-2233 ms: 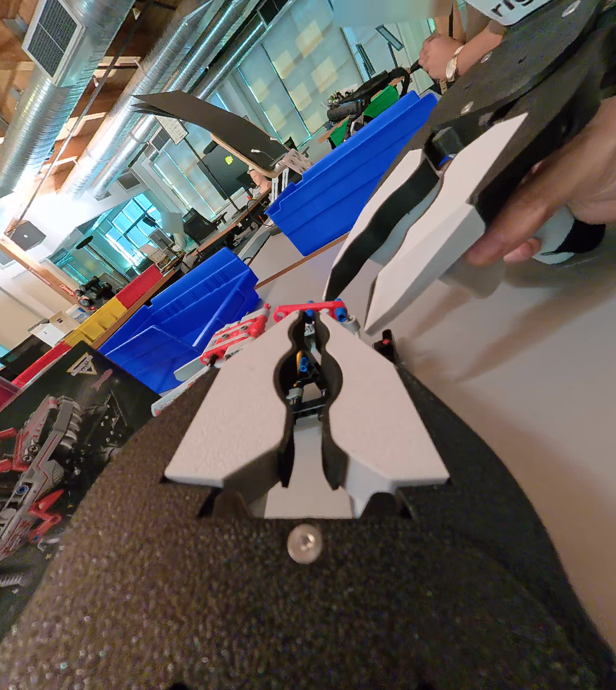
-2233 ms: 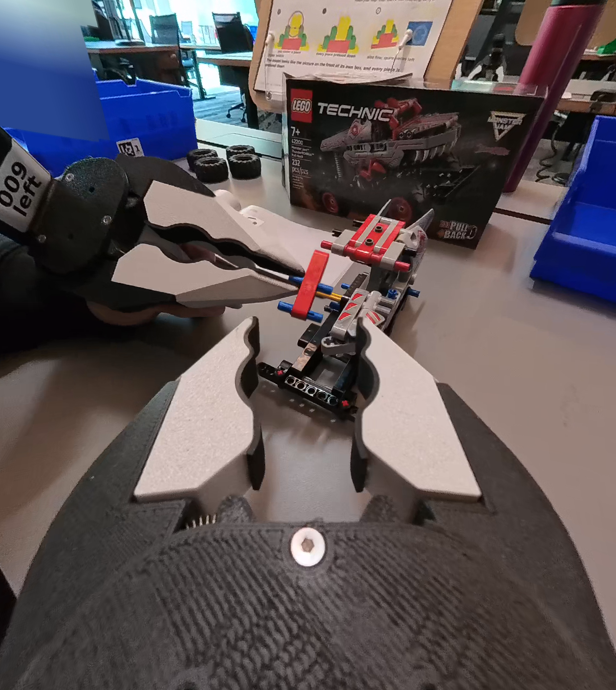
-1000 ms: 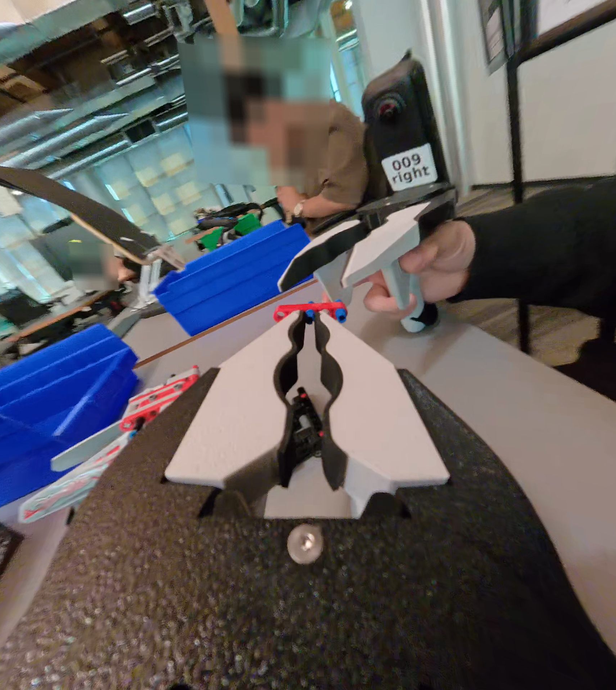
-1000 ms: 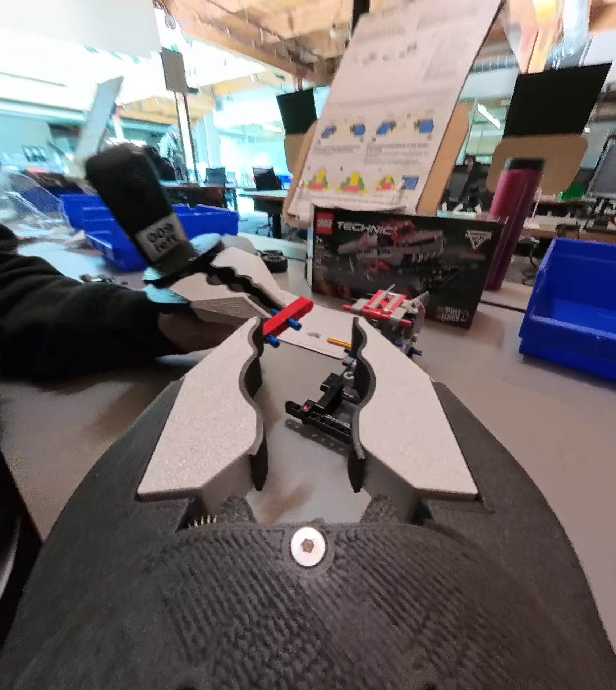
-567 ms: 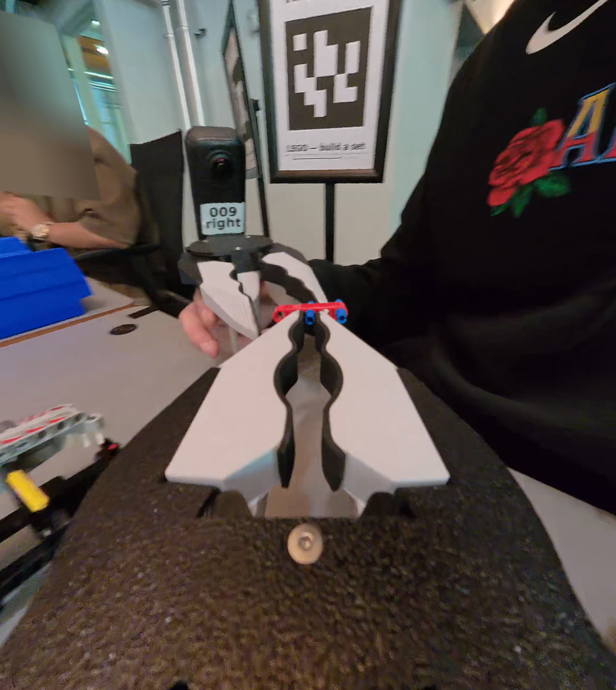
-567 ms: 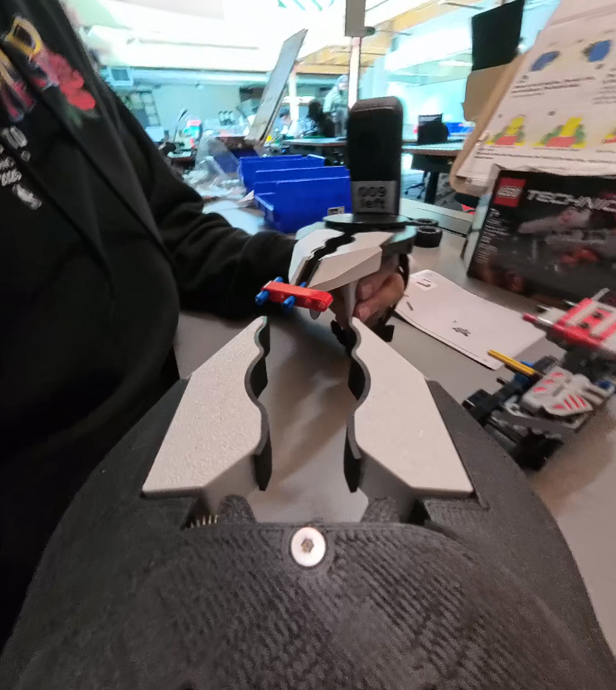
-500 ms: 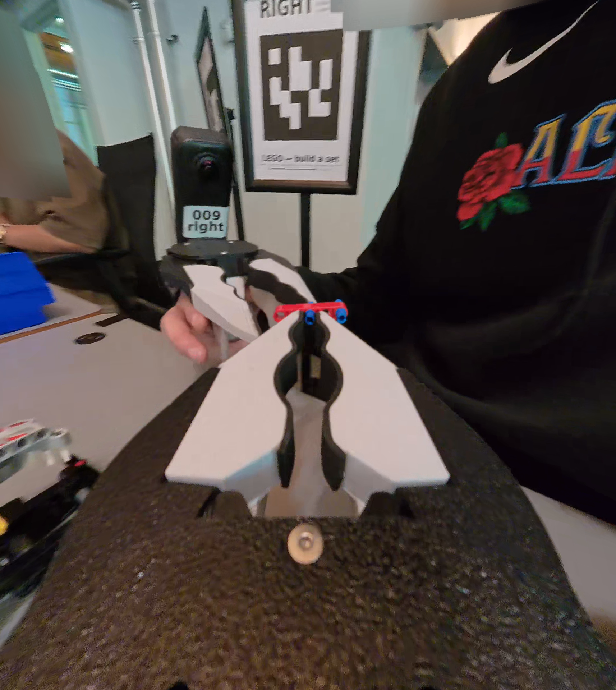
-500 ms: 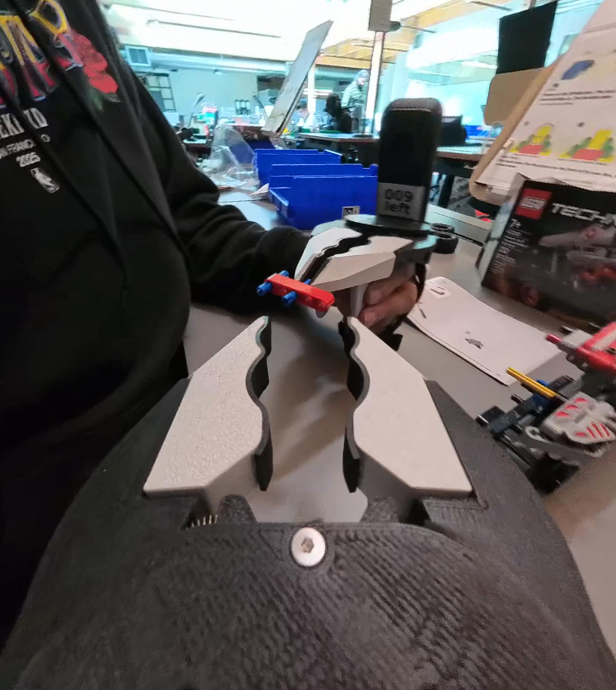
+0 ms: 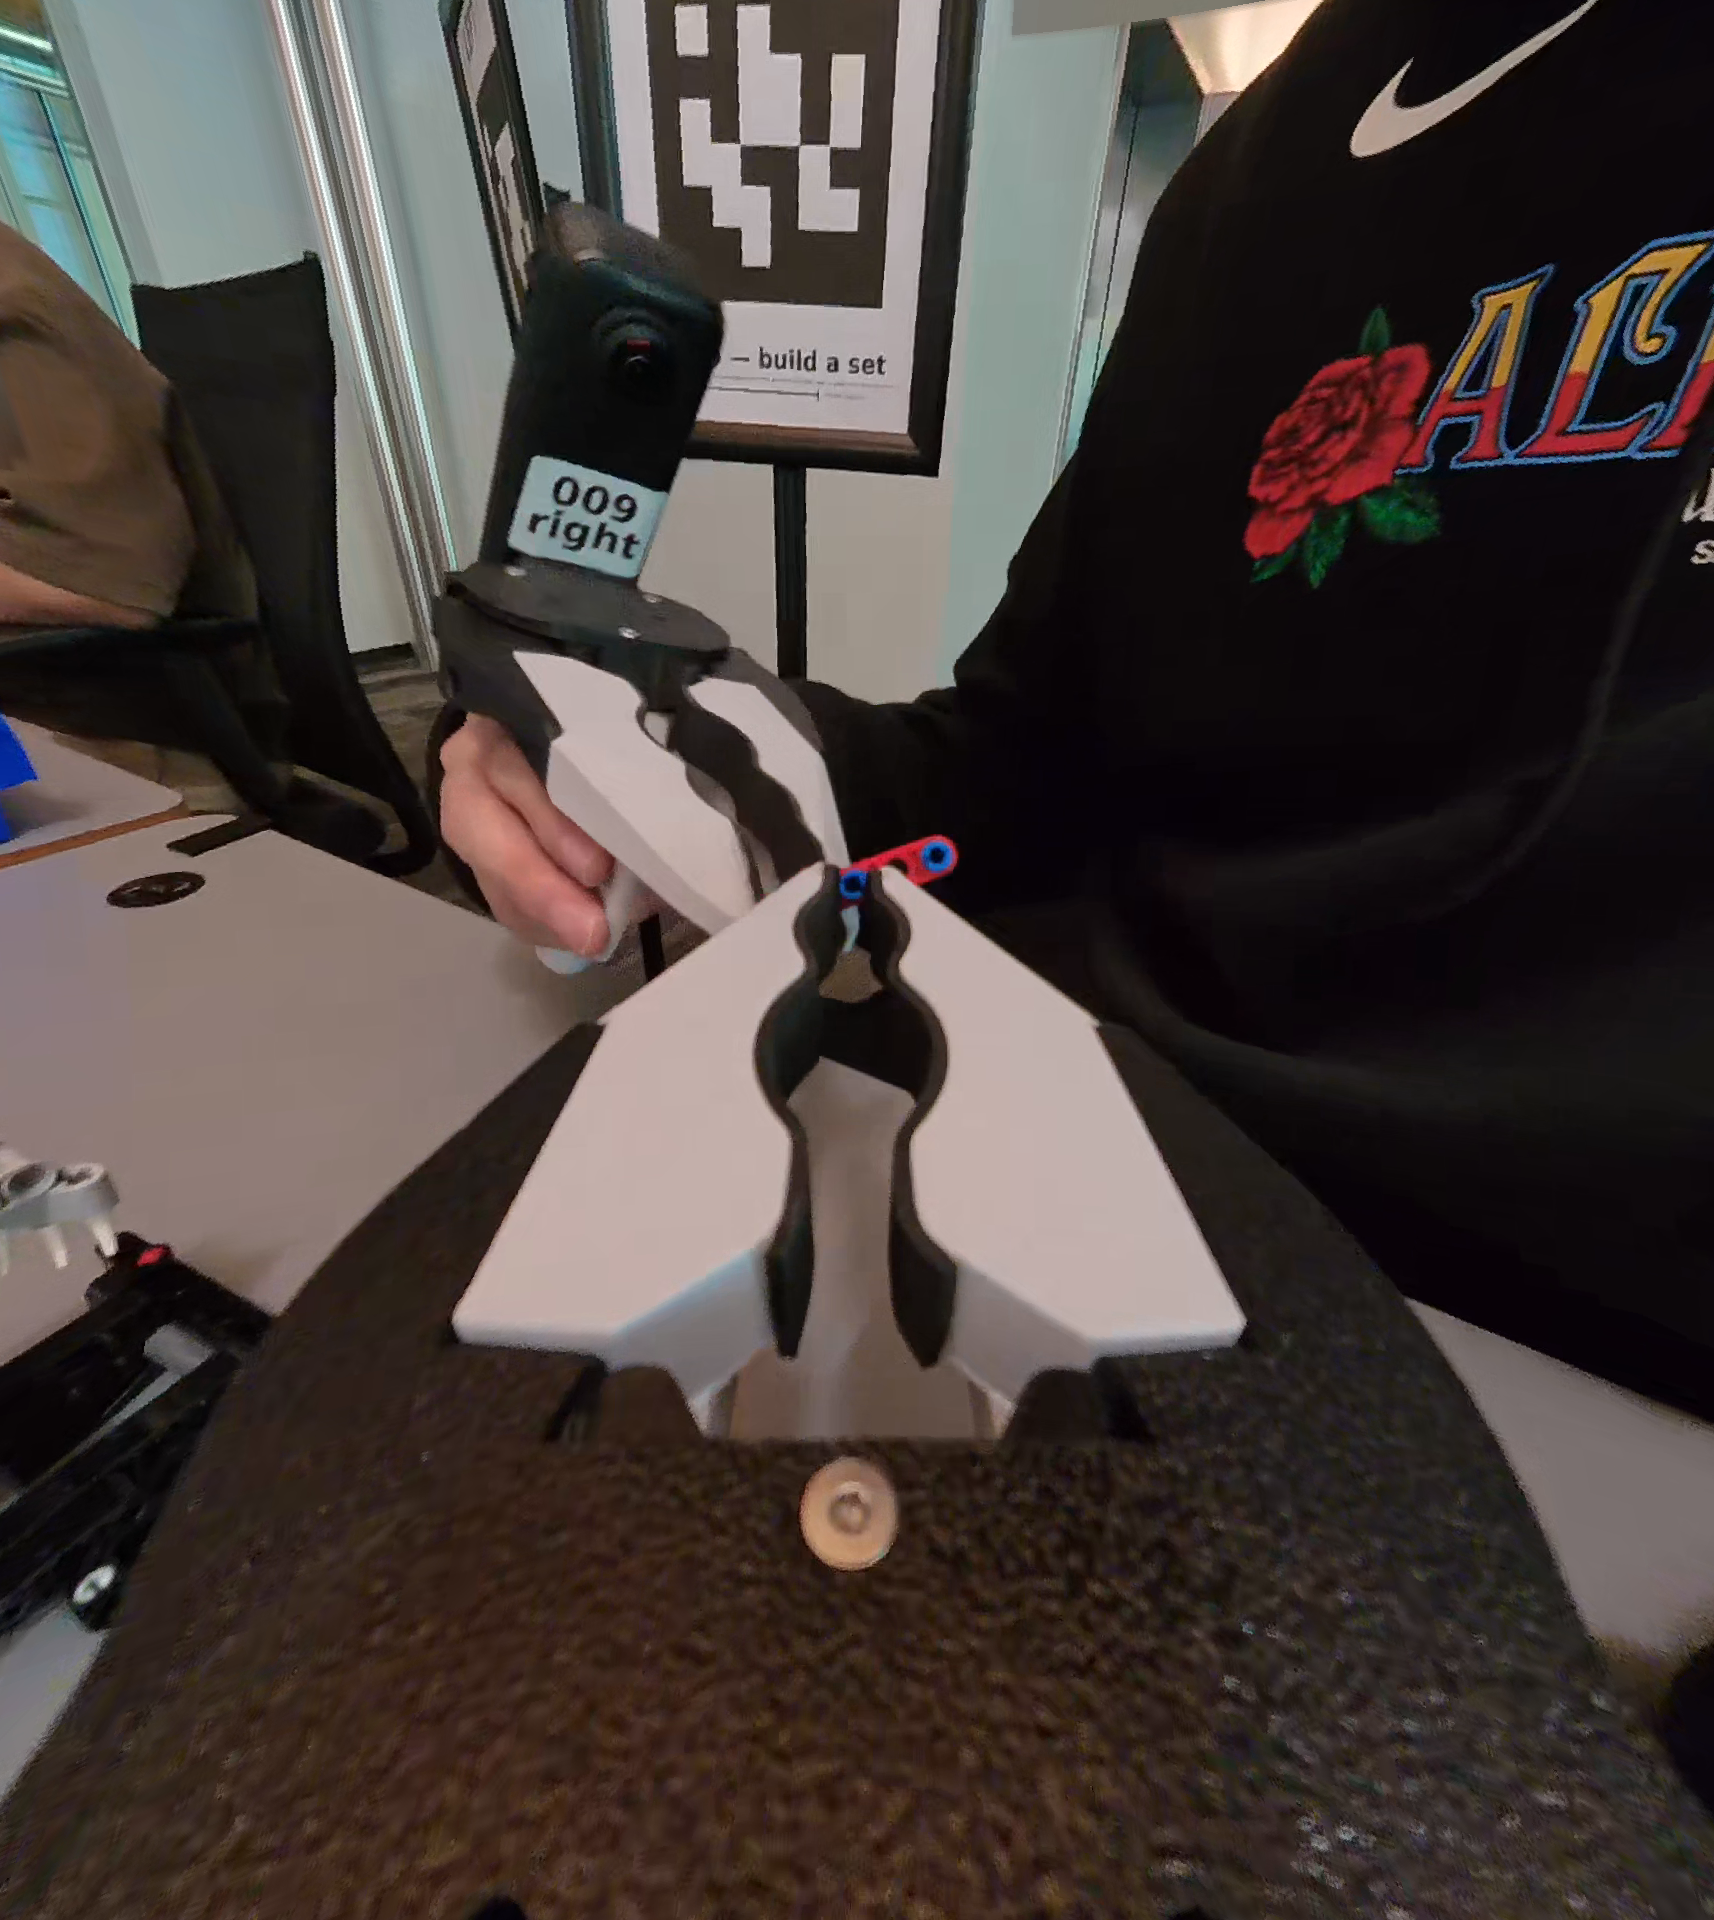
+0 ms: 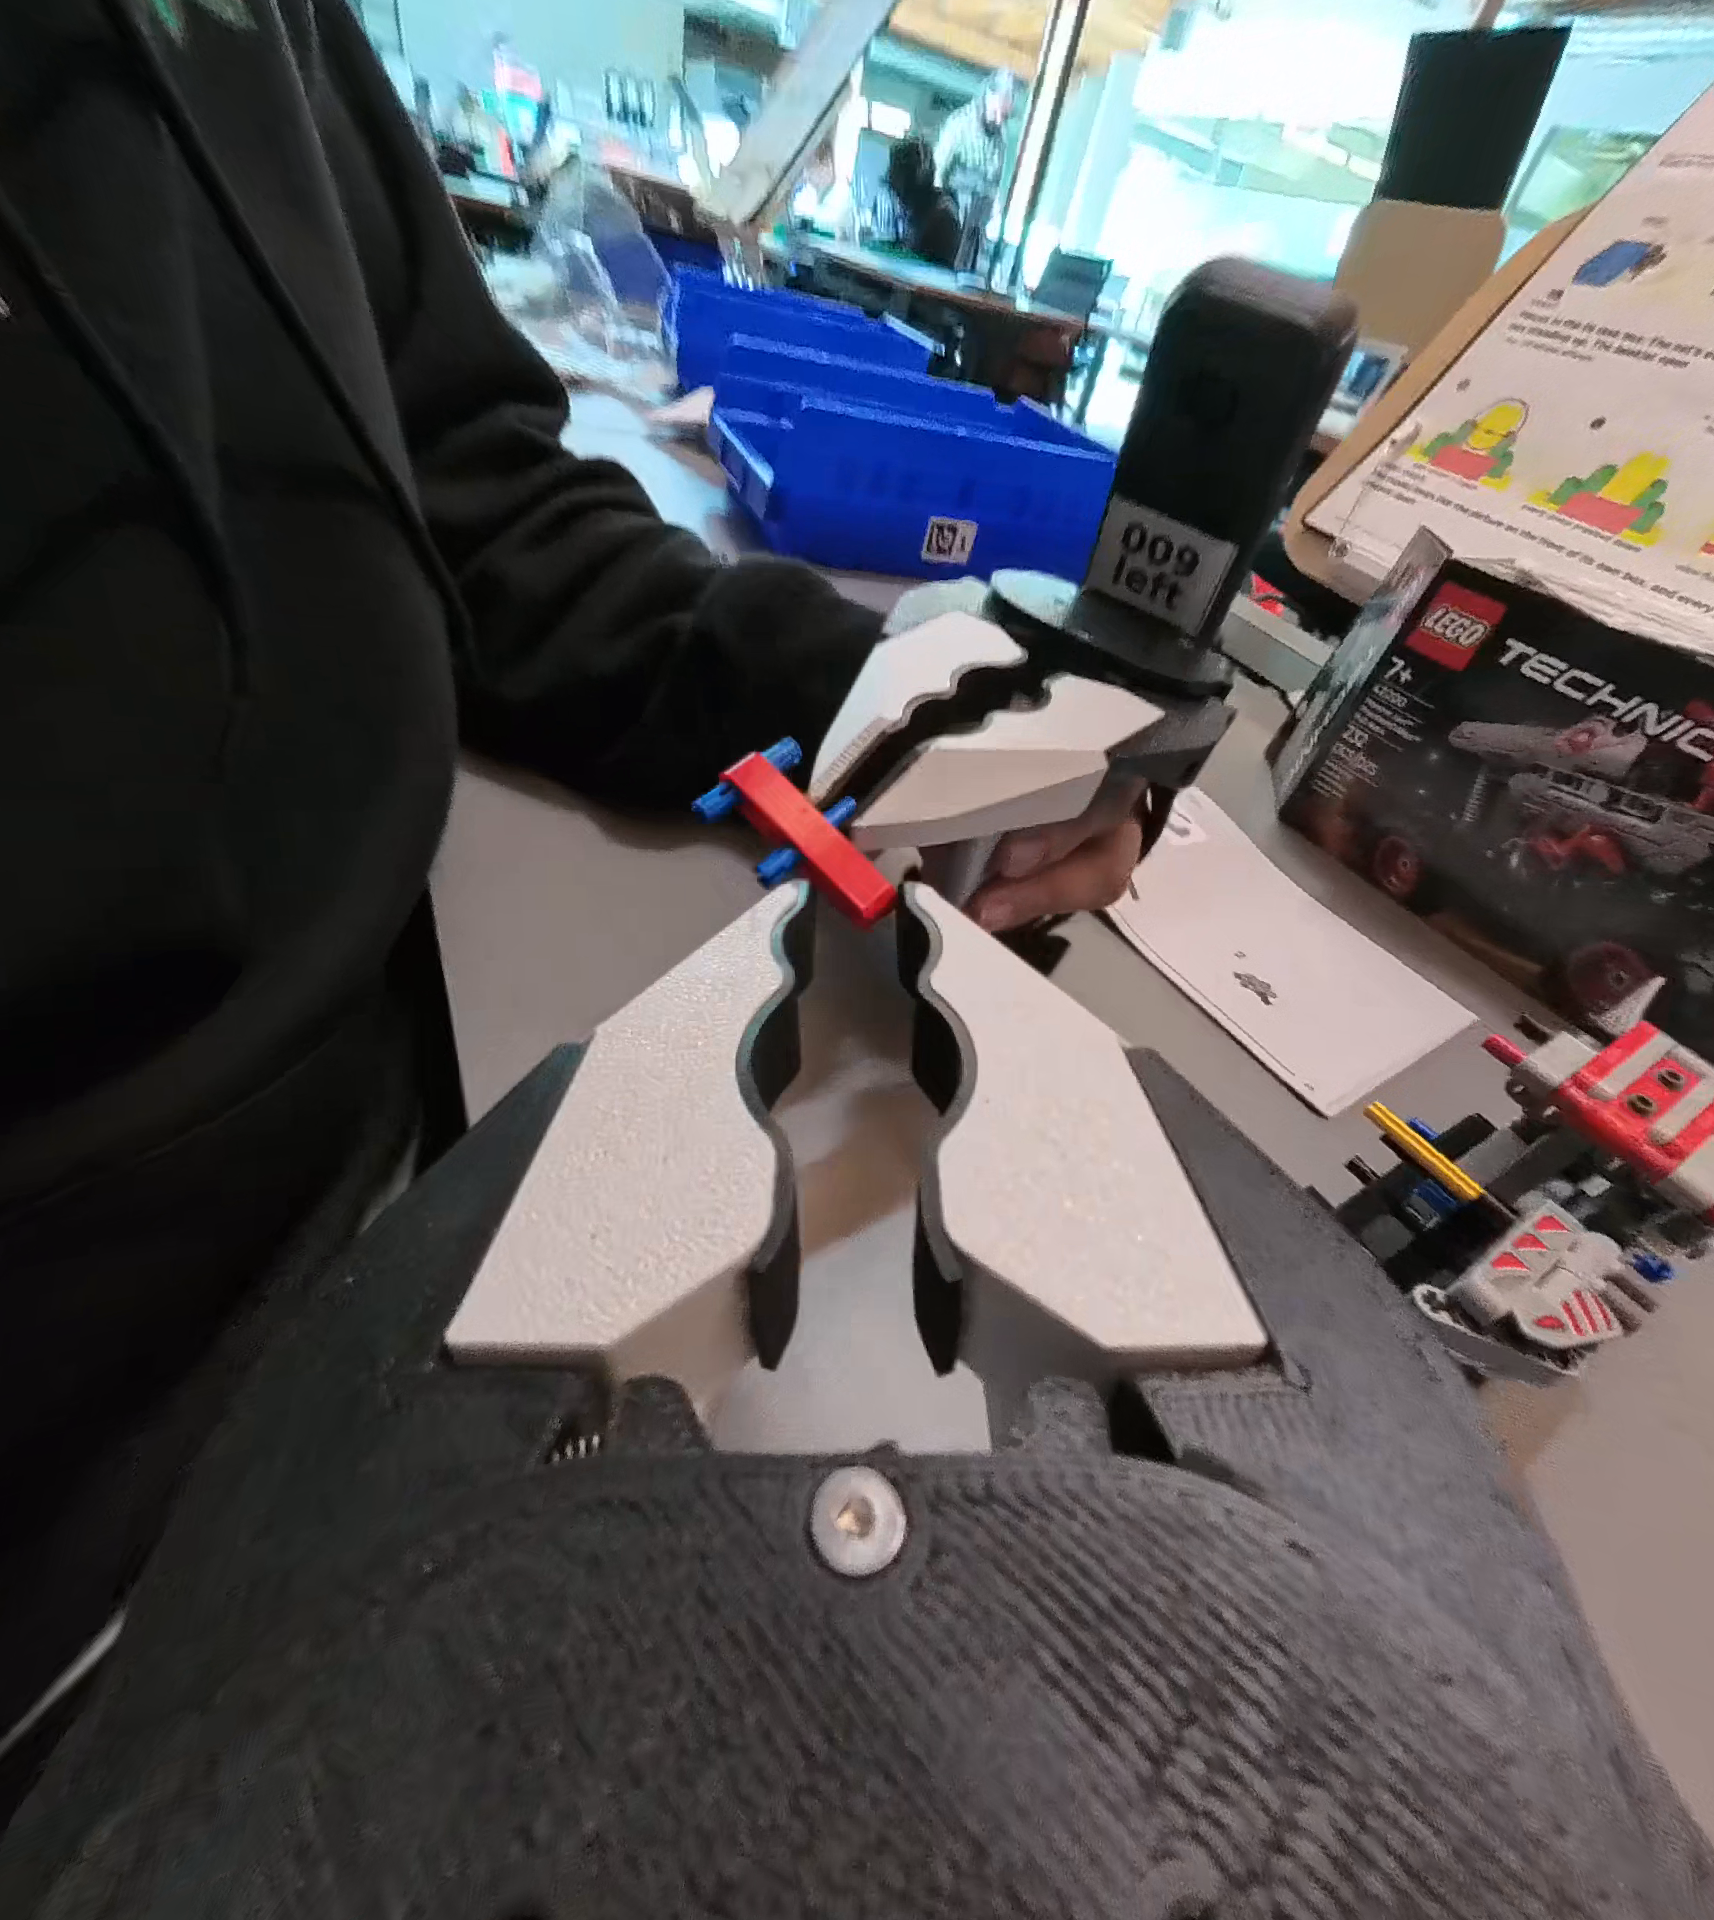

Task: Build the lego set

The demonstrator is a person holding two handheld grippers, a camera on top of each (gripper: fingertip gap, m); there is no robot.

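Right now the red beam (image 10: 809, 840), a short flat bar with blue pins (image 10: 775, 764) pushed through it, is up in the air in front of the person's black sweatshirt (image 10: 157, 623), well clear of the desk (image 10: 1663, 1507), and it is pinched near one end by the left claw (image 10: 837, 795), whose fingers are closed tight on it. Its long axis runs crosswise to that claw, and the free end slants down and toward the right claw (image 10: 853, 914), sitting just at the gap between those two fingertips. The right claw's fingers stand a narrow way apart, and whether they already touch the beam I cannot tell; in the left wrist view the beam (image 9: 900, 864) pokes out to the side past the left claw (image 9: 851, 894) with the right claw (image 9: 780, 862) close alongside. So the coming move looks like a handover or regrip, and it turns on the right claw closing squarely across the beam's free end. Off to the side on the desk lie the half-built truck (image 10: 1601, 1174), the set's box (image 10: 1580, 748) and a white sheet (image 10: 1279, 966)
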